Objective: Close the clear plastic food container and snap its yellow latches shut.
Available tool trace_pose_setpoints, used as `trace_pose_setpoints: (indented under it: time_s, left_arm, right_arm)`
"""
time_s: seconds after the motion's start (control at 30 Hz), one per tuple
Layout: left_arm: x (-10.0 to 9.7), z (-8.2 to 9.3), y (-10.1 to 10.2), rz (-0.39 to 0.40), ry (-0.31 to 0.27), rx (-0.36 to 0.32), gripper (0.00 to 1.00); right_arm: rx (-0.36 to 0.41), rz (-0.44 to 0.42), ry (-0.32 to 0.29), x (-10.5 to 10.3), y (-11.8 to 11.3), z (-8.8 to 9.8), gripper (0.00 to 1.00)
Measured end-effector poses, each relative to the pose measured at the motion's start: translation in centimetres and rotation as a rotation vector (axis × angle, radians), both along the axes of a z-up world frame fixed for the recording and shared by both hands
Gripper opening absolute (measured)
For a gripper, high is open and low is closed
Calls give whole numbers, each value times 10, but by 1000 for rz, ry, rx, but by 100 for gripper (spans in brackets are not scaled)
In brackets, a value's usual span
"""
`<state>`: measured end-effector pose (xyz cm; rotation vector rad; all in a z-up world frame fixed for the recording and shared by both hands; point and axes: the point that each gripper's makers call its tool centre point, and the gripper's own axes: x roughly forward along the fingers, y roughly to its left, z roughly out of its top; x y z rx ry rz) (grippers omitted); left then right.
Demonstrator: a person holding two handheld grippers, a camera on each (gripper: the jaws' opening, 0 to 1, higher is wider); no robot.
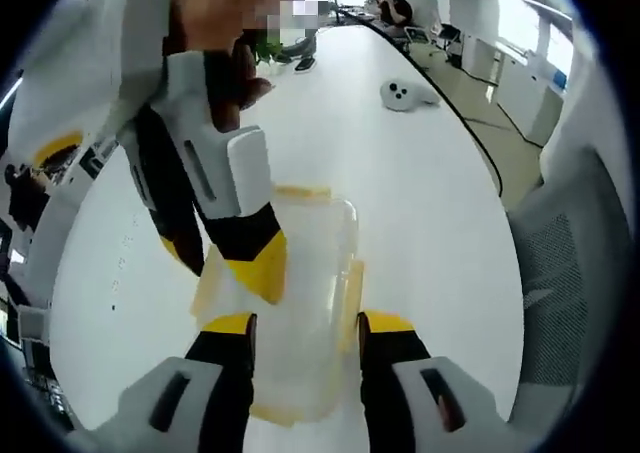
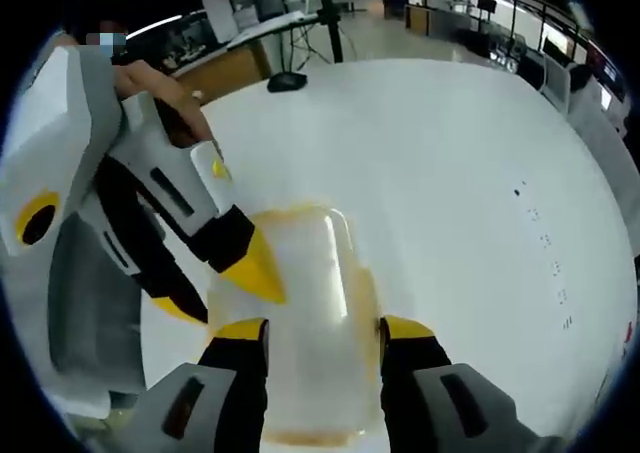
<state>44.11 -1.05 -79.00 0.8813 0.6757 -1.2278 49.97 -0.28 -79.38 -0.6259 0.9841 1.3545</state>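
A large white table (image 1: 420, 203) fills most of both views, its curved edge running past a grey mesh office chair (image 1: 570, 273) in the left gripper view. In the right gripper view the same table (image 2: 450, 173) stretches toward a desk and a black stand (image 2: 325, 18) at the far end of an office.

The clear plastic food container (image 1: 300, 273) sits on the table with its lid on, directly ahead of both cameras. In the left gripper view its yellow latches (image 1: 352, 291) show as pale yellow strips along its sides and ends. In the right gripper view the container (image 2: 300, 273) looks cloudier, with a yellowish rim.

The left gripper (image 1: 305, 325) rises from the bottom of its own view, its yellow-tipped jaws spread apart, one on each side of the container's near end. In the right gripper view it enters from the left (image 2: 225, 283), one yellow tip over the container's lid.

The right gripper (image 2: 322, 328) likewise has its jaws parted, straddling the container's near end. In the left gripper view it reaches in from the upper left (image 1: 235, 268), held by a person's hand (image 1: 225, 23), with a yellow tip over the lid.

A small white controller (image 1: 402, 95) lies further along the table in the left gripper view.
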Motion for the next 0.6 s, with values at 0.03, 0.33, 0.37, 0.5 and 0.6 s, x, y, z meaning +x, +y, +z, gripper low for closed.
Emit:
trace_pose_setpoints:
  time_s: [0.03,0.33,0.37,0.5,0.6]
  left_arm:
    - [0,0,0,2,-3,1,42]
    - [2,-1,0,-3,-34,26,41]
    - [2,-2,0,-12,-36,30,41]
    - [0,-6,0,-59,-96,36,41]
    - [0,-7,-1,-29,-118,39,40]
  right_arm:
    - [-1,3,2,0,0,0,44]
    - [-19,50,18,-1,2,-2,43]
    - [-21,58,19,-1,2,-2,43]
    - [-46,72,35,-2,3,-3,42]
    - [-72,83,39,-3,4,-4,42]
